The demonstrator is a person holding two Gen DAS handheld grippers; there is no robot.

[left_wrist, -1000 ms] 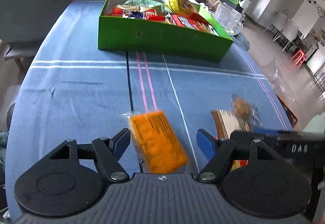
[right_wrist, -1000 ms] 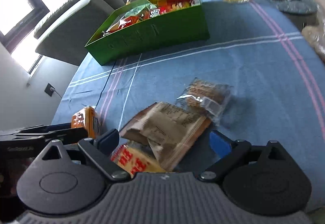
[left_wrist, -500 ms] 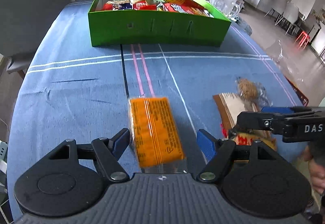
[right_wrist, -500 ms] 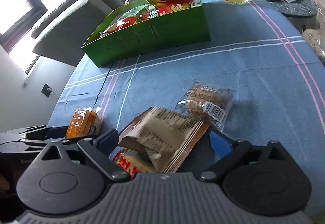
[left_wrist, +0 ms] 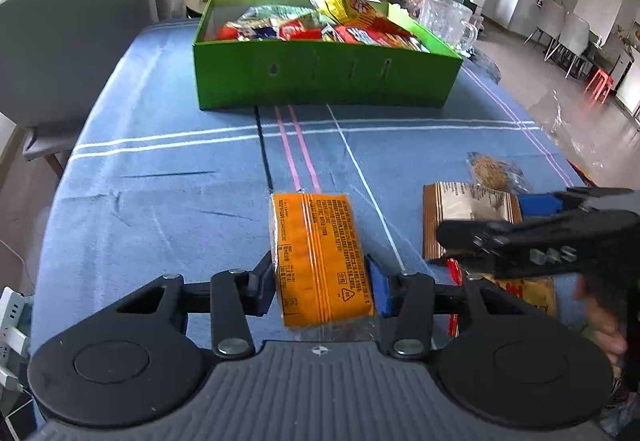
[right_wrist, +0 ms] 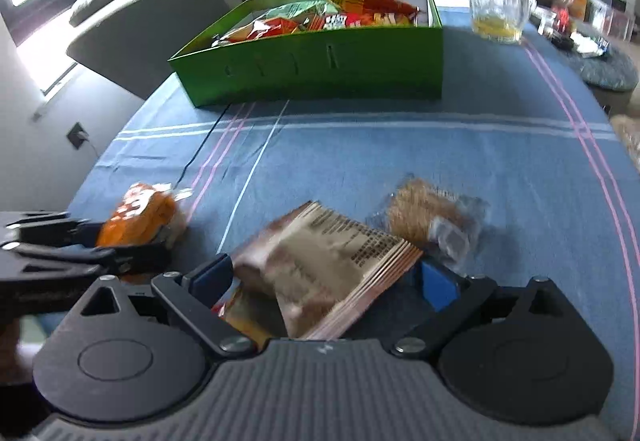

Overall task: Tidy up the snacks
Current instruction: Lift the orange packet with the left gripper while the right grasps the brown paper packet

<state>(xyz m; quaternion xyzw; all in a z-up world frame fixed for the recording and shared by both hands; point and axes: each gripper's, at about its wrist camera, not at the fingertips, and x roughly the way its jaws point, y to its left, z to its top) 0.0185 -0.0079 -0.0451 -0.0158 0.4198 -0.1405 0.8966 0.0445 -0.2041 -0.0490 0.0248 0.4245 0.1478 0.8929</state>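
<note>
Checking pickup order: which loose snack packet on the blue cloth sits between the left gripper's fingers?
The orange rectangular packet; the brown packet and clear-wrapped cookie lie apart.

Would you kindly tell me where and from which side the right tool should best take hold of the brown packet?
Probably across its near end, coming down from the camera side. The brown packet lies tilted, propped on a red-and-yellow packet, so its side edges are raised. The open right tool already straddles them, while the cereal bar crowds its far corner.
</note>
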